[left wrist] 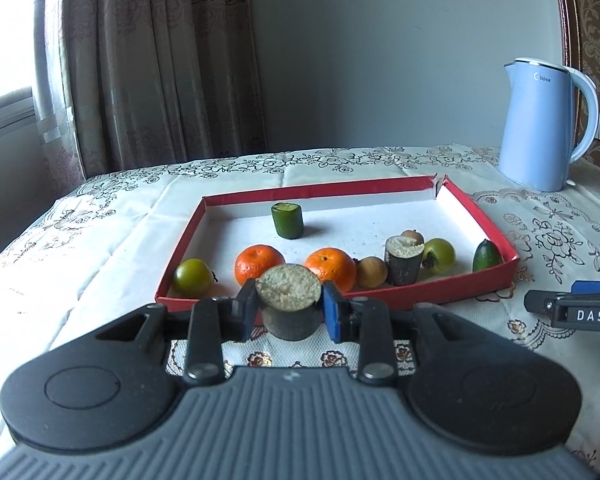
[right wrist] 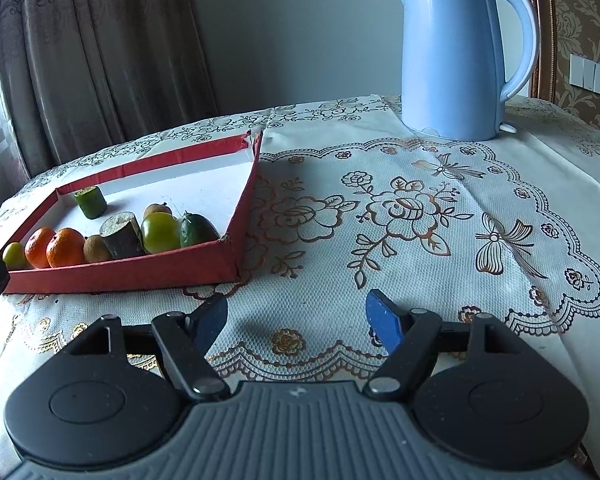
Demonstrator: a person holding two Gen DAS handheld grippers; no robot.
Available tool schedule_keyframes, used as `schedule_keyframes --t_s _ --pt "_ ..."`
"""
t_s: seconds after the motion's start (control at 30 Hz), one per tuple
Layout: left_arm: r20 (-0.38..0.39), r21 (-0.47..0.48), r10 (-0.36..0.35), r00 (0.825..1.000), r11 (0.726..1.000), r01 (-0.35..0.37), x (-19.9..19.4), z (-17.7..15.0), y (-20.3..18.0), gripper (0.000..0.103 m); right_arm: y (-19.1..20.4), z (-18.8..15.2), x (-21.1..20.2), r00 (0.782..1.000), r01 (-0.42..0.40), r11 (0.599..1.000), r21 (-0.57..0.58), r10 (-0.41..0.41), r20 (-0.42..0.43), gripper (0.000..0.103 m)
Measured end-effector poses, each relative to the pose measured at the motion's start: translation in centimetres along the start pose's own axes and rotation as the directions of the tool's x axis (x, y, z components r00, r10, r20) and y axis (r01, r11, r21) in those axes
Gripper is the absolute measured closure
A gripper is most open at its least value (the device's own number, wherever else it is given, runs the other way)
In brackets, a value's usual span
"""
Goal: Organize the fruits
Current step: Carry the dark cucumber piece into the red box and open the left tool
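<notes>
My left gripper (left wrist: 288, 312) is shut on a dark sugarcane piece (left wrist: 289, 300) with a pale cut top, held just before the near wall of the red tray (left wrist: 340, 292). In the tray lie two oranges (left wrist: 259, 264), a green fruit (left wrist: 193, 278), a brown longan (left wrist: 371, 272), a second cane piece (left wrist: 402, 260), another green fruit (left wrist: 440, 255), a green cucumber piece (left wrist: 287, 220) and a dark green fruit (left wrist: 487, 257). My right gripper (right wrist: 296, 320) is open and empty over the tablecloth, right of the tray (right wrist: 120, 276).
A light blue electric kettle (left wrist: 540, 124) stands at the back right of the table, also in the right wrist view (right wrist: 456, 56). A floral lace tablecloth (right wrist: 400, 208) covers the table. A curtain (left wrist: 148, 60) hangs behind.
</notes>
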State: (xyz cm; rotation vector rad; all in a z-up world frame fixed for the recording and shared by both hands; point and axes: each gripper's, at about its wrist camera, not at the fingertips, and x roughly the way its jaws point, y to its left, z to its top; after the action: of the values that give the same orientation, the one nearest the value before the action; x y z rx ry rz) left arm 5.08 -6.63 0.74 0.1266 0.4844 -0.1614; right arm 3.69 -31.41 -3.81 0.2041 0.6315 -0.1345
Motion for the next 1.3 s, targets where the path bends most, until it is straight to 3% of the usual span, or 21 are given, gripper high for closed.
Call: schedule_keyframes --t_s 0.7,1.3 --pt "0.008 -0.022 0.055 0.998 0.998 -0.055 1.8 1.2 1.9 0.073 1.5 -0.1 0.6 0.997 0.068 0.994 -0.090 -0.070 -0.021 0.027" --pt "-0.017 -0.019 0.104 0.994 0.994 -0.104 8.2 5.4 2.2 0.072 1.4 -0.1 0.7 0.998 0.053 0.995 -0.086 -0.056 -0.023 0.023"
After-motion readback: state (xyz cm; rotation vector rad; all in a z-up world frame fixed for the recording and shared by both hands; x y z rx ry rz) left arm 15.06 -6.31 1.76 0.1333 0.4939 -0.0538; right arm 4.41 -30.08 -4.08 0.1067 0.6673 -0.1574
